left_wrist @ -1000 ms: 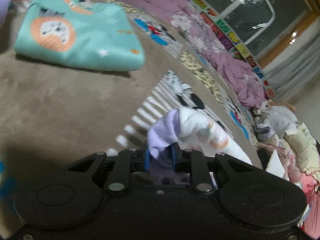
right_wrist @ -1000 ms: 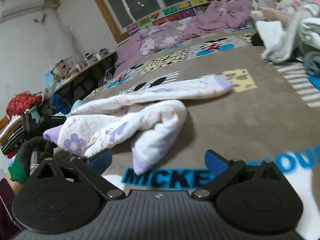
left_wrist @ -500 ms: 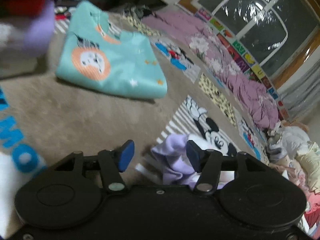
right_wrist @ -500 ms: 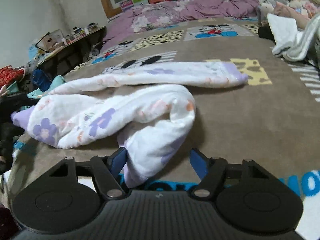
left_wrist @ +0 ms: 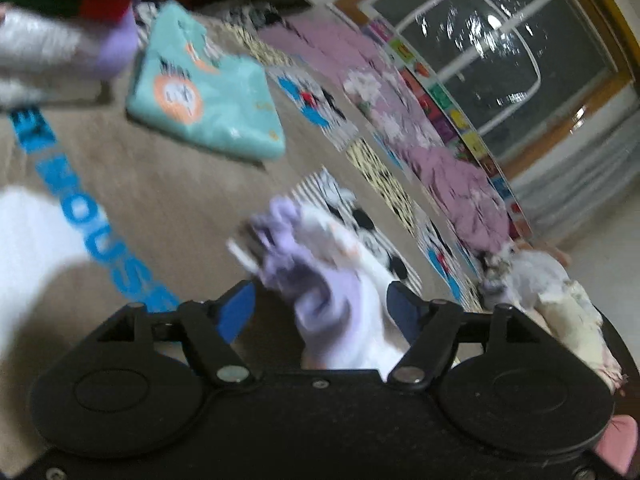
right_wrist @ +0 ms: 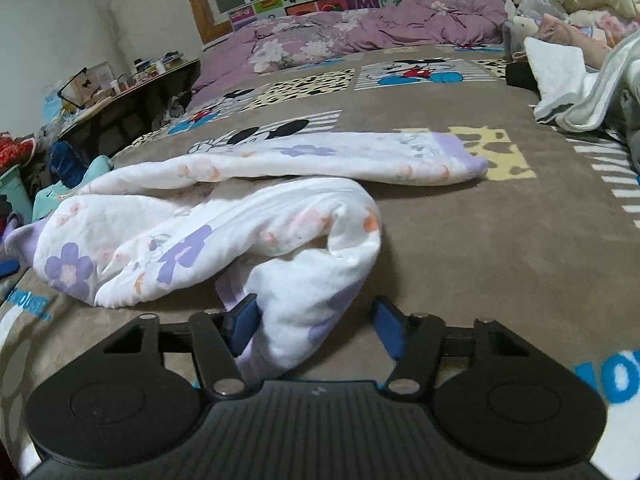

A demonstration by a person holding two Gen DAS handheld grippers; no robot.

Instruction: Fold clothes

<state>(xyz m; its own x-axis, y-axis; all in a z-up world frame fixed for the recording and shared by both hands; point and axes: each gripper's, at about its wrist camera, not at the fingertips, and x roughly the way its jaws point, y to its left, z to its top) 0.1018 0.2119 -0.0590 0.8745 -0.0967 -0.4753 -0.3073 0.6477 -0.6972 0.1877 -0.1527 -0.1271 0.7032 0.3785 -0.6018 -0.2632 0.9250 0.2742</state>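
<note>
A white garment with purple flowers and lilac cuffs (right_wrist: 224, 236) lies crumpled on the brown Mickey Mouse blanket (right_wrist: 460, 248). One leg stretches to the right, its lilac cuff (right_wrist: 464, 152) flat. My right gripper (right_wrist: 316, 324) is open, with the garment's near end lying between the jaws and against the left finger (right_wrist: 242, 322). My left gripper (left_wrist: 320, 312) is open too, with the lilac waistband end (left_wrist: 320, 280) of the same garment between its jaws, not pinched. The left view is blurred.
A folded teal top with an orange circle print (left_wrist: 208, 100) lies on the blanket to the far left. A purple floral quilt (right_wrist: 360, 28) runs along the window wall. A pile of clothes (right_wrist: 580, 48) sits at the right. A low dark table (right_wrist: 132, 92) stands at the left.
My left gripper was shut on the garment's lilac end, then opened and let it drop onto the blanket. My right gripper moved forward, so the garment's near end now lies between its jaws.
</note>
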